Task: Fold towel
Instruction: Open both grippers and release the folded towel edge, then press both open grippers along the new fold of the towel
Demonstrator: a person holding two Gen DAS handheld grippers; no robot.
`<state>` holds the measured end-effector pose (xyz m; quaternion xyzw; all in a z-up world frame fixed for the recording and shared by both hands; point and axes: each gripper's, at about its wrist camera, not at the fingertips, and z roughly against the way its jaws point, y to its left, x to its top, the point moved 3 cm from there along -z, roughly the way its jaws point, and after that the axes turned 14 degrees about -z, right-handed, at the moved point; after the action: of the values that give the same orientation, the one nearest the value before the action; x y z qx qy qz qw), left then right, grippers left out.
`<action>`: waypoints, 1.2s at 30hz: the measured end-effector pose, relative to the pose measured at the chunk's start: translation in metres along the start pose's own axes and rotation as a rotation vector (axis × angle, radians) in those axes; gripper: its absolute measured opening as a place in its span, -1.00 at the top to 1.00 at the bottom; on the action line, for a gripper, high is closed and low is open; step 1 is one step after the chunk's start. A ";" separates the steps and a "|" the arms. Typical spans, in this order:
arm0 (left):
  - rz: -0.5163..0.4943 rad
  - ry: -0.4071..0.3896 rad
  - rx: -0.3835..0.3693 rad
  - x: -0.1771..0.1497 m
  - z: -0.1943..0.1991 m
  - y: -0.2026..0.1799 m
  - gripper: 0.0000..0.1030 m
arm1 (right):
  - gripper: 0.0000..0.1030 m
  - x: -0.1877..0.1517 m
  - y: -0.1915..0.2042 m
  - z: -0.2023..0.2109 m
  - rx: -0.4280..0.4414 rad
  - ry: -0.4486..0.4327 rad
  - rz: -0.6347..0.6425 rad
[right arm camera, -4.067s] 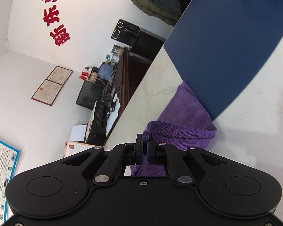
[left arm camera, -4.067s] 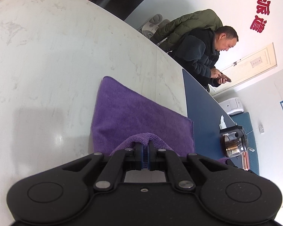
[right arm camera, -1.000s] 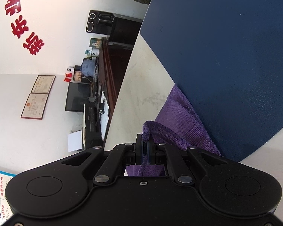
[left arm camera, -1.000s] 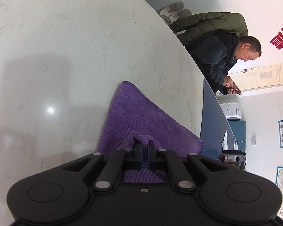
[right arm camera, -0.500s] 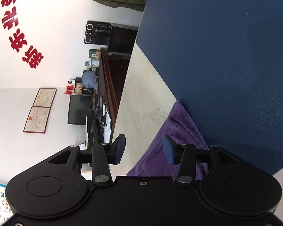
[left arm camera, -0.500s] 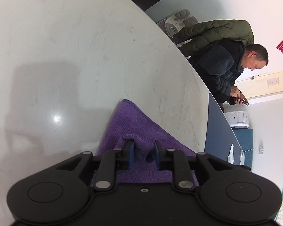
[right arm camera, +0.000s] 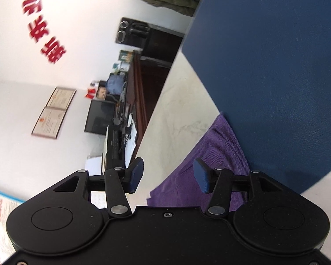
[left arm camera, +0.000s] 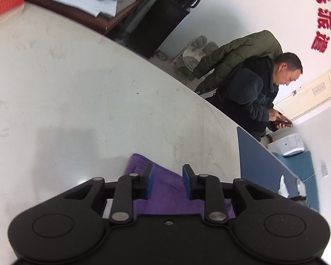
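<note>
**Both jaws let the towel go**

Both pairs of jaws have just been opening, and we no longer pinch the cloth that was clamped in them a second ago. Our left gripper (left arm camera: 167, 177) now stands with its jaws a modest way apart; the purple towel (left arm camera: 165, 190) shows through the gap beneath them, but no pad presses on it. Our right gripper (right arm camera: 168, 175) has its jaws about half open, wider than the left, and empty too, with the towel (right arm camera: 211, 154) below and to the right of the gap. The raised fold of cloth that stood between each pair of pads has dropped flat.

We read this as the release at the end of a fold: the lifted edge has been carried over and laid down, and both tools are coming off it. Whether another fold is wanted we cannot say from here, since most of the towel is hidden under the gripper bodies.

Taking the towel as our landmark, it lies flat on the pale marble counter (left arm camera: 88, 92), with one side against the edge of a dark blue mat (right arm camera: 275, 66). Beyond the towel, past the far edge of the counter, a person (left arm camera: 249, 92) in a dark jacket stands looking at a phone.

No container is in reach of the towel; a white bin-like box (left arm camera: 286, 143) stands far beyond it, contents unseen.
</note>
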<state>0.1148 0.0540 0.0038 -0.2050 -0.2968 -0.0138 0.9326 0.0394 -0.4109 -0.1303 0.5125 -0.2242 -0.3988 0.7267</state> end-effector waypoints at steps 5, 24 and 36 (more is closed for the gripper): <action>-0.192 0.024 0.170 -0.037 0.022 -0.023 0.47 | -0.05 0.003 0.009 0.011 -0.048 0.054 0.163; -0.537 0.061 -0.058 -0.023 -0.079 0.016 0.46 | -0.10 -0.081 0.093 0.029 -0.198 -0.032 0.418; -0.586 0.102 -0.150 -0.018 -0.105 0.013 0.43 | -0.11 -0.046 0.077 -0.021 -0.236 0.037 0.367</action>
<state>0.1593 0.0236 -0.0889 -0.1781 -0.2941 -0.3143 0.8849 0.0550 -0.3495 -0.0628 0.3820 -0.2519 -0.2738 0.8460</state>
